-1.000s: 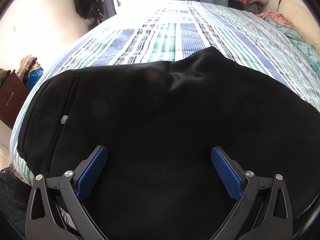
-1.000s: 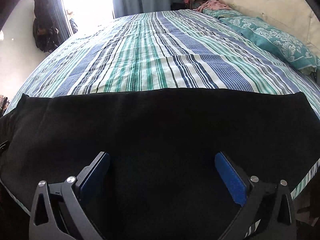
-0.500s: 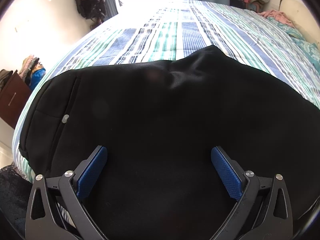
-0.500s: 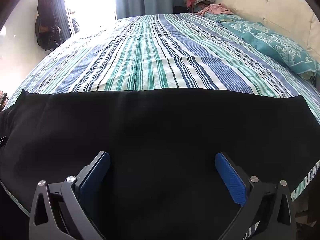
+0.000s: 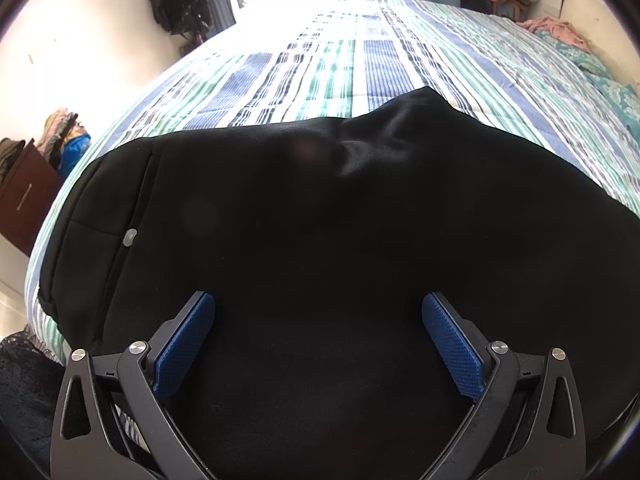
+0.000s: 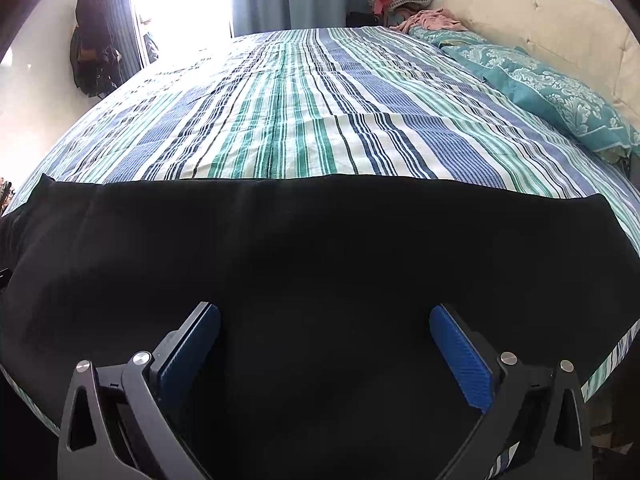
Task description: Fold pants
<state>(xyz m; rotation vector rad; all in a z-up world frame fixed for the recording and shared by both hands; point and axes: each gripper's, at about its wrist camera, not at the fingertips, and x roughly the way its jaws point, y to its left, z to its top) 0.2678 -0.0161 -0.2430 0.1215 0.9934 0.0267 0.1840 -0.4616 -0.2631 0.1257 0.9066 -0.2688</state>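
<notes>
Striped bed [image 6: 304, 128] under black pants [image 5: 320, 240], left tool [image 5: 318, 320] and right tool [image 6: 325, 330] both spread wide, low above them

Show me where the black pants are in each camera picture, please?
Left wrist view: the black pants fill the middle and bottom, waistband and button at left, beneath the open left tool.
Right wrist view: the black pants cover the lower half, far edge straight across, beneath the open right tool.
Shared landmark: the striped bedspread behind the pants.
</notes>
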